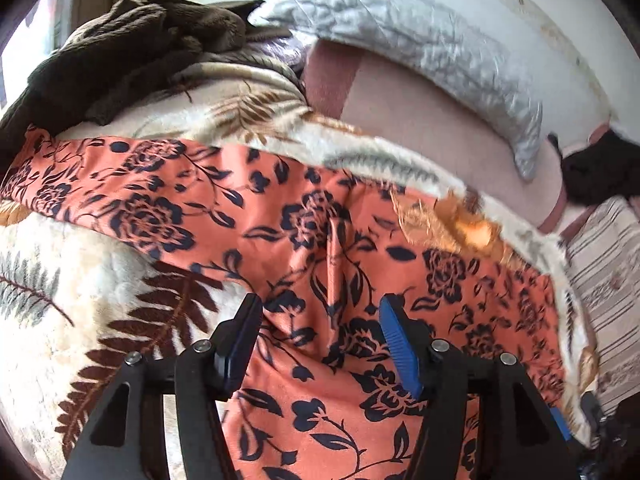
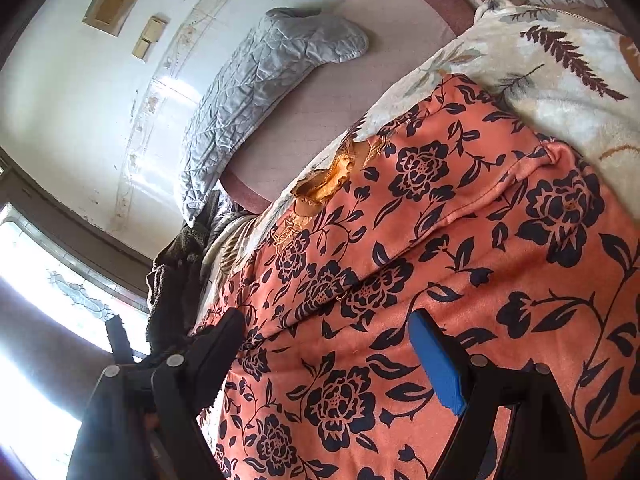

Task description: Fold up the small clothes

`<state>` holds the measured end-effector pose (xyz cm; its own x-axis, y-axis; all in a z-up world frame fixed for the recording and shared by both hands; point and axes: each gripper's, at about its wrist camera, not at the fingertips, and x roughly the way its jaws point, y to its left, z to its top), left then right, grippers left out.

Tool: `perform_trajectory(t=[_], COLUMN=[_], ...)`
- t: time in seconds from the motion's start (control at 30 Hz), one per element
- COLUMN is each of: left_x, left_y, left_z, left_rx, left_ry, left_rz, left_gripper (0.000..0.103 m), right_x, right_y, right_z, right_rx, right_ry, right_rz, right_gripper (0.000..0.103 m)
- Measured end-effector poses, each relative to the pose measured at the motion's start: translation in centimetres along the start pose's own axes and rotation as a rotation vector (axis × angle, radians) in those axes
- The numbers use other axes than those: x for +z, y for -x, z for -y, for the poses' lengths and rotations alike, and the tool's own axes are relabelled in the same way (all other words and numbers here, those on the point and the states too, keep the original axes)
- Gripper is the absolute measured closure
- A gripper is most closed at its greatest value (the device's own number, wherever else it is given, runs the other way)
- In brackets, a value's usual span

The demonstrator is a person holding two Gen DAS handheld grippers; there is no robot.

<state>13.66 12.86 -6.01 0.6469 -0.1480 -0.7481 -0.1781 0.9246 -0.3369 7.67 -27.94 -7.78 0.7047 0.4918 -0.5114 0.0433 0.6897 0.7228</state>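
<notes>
An orange garment with dark navy flowers lies spread across a cream blanket with fern prints. My left gripper hovers just above the garment, open and empty, its blue-padded fingers apart. In the right wrist view the same garment fills the frame, with a folded layer and a seam running across it. My right gripper is open over the garment near its left edge and holds nothing.
A dark brown fleece heap lies at the far left of the bed. A grey quilted pillow leans on the white wall, also in the right view. A pink mattress shows beyond the blanket. A window is at left.
</notes>
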Motion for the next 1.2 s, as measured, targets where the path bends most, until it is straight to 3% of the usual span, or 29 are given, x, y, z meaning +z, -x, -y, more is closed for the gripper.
perform_trajectory(t=[0.1,0.27,0.33,0.43,0.6,0.63,0.67,0.7,0.73,0.83,0.9,0.97,1.07,1.2], left_x=[1.7,2.9,3.3,4.5,6.7,7.3,7.7,8.3,8.7,10.7,12.6,13.9,13.9,10.7], left_y=[2.6,2.4,2.2,1.4,0.0,0.0,-0.2,-0.6,-0.9,0.0,2.2,4.4,7.0,7.3], left_z=[-7.2,-24.2,-29.2,-33.4,-35.7,-35.9,-35.9,-36.3,-36.5,-33.9,-28.8,-22.1,-10.4,4.8], left_rx=[-0.057,-0.138,-0.132,-0.144,-0.153,-0.136,-0.102,-0.045,-0.001,0.146,0.238,0.261,0.196,0.018], left_ry=[0.202,0.741,0.867,0.934,0.967,0.958,0.933,0.902,0.878,0.730,0.523,0.307,0.036,-0.225], left_rz=[0.063,0.112,0.147,0.172,0.192,0.184,0.161,0.126,0.104,0.102,0.178,0.258,0.352,0.359], left_gripper=[0.034,0.036,0.036,0.036,0.038,0.048,0.075,0.092,0.097,0.098,0.098,0.098,0.098,0.098], right_x=[-0.4,-1.5,-2.3,-4.0,-6.3,-6.6,-6.8,-6.9,-7.0,-6.7,-6.1,-5.3,-3.5,-1.2], right_y=[-0.5,-1.4,-1.7,-2.5,-4.7,-5.1,-5.5,-5.7,-5.7,-5.3,-4.7,-4.0,-2.8,-0.8], right_z=[-0.4,-2.5,-3.7,-5.1,-5.3,-5.5,-5.7,-5.9,-6.2,-6.8,-6.7,-6.2,-4.5,-1.9], right_rx=[-0.010,-0.015,-0.033,-0.077,-0.107,-0.108,-0.105,-0.101,-0.098,-0.082,-0.072,-0.072,-0.061,-0.062], right_ry=[0.009,0.104,0.188,0.315,0.347,0.356,0.364,0.372,0.382,0.401,0.389,0.360,0.267,0.139], right_rz=[-0.009,-0.023,-0.021,-0.024,-0.087,-0.098,-0.107,-0.110,-0.110,-0.096,-0.078,-0.055,-0.027,0.032], right_gripper=[0.017,0.017,0.017,0.017,0.017,0.017,0.017,0.017,0.017,0.017,0.017,0.017,0.017,0.017])
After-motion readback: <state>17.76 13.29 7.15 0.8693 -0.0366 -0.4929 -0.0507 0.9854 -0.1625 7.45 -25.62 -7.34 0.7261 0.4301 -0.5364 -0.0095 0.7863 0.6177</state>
